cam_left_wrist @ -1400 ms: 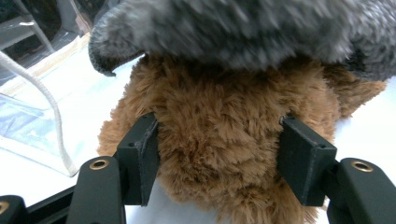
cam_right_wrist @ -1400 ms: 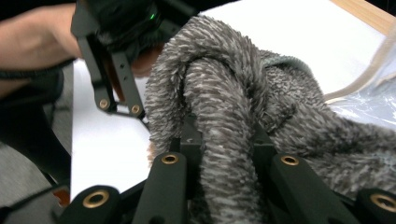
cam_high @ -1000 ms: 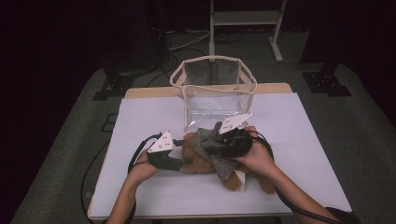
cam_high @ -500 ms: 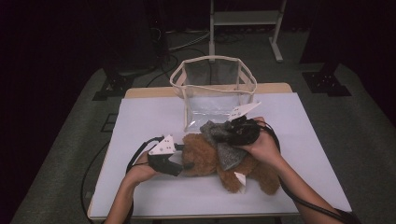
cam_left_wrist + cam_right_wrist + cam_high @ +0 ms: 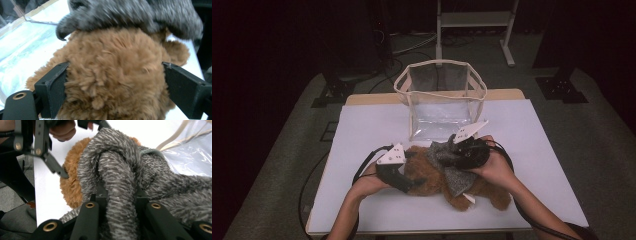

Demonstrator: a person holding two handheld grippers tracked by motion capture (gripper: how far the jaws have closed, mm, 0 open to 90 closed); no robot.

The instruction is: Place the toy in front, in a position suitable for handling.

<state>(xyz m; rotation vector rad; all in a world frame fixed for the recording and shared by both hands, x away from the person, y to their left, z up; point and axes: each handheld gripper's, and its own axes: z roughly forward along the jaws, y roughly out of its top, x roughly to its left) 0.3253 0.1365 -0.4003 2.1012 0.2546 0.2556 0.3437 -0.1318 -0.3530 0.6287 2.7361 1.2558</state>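
The right gripper (image 5: pixel 120 202) has its jaws pinched on a fold of the grey fuzzy scarf (image 5: pixel 120 170), while the left gripper (image 5: pixel 115 82) clamps the brown teddy bear's (image 5: pixel 112 70) plush body between wide-set jaws. To free the scarf well, the left should pin the bear down as the right pulls steadily. The shaggy bear lies on the white table (image 5: pixel 362 125), near the clear bag (image 5: pixel 439 100).

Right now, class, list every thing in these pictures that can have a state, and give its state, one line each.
Teddy bear: lying on the table, gripped at both sides.
Grey scarf: draped on the bear, one fold pinched.
Clear bag: upright, mouth open, nothing visible inside.
Left tongs: jaws wide, pressed against the bear.
Right tongs: shut on the scarf.
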